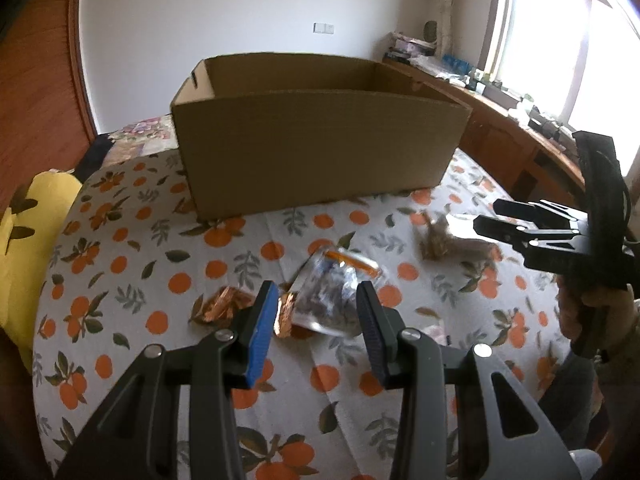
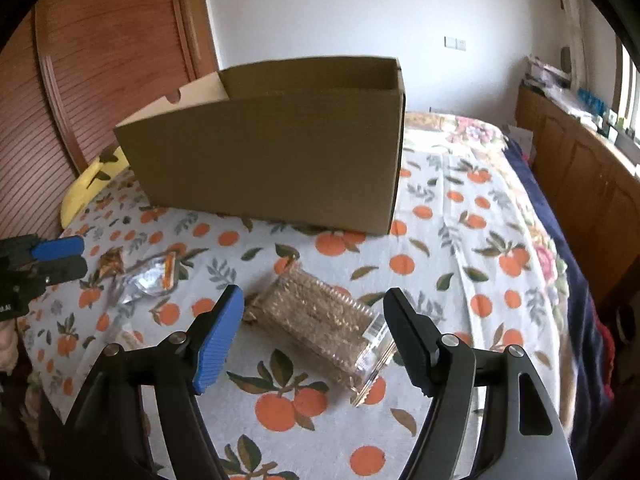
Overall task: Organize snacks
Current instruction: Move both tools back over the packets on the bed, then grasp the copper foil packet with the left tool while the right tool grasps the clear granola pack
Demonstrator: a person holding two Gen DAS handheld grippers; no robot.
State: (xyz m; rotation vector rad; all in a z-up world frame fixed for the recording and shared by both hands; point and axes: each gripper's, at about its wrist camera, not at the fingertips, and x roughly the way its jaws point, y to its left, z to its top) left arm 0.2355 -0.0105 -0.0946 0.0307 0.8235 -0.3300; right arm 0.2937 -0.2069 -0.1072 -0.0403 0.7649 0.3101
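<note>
Open cardboard box (image 1: 312,136) stood on the orange-print cloth (image 1: 120,264). In front of the box lay a clear silvery snack bag (image 1: 332,292), copper-wrapped snacks (image 1: 224,304) just beside it. Left gripper (image 1: 318,320) hovered over the bag, jaws apart, empty. Right gripper (image 2: 314,332) was spread wide, empty, above a brown snack pack (image 2: 320,316) near the box front.

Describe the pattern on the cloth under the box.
White cloth printed with oranges and green leaves; clearest in the right wrist view.
</note>
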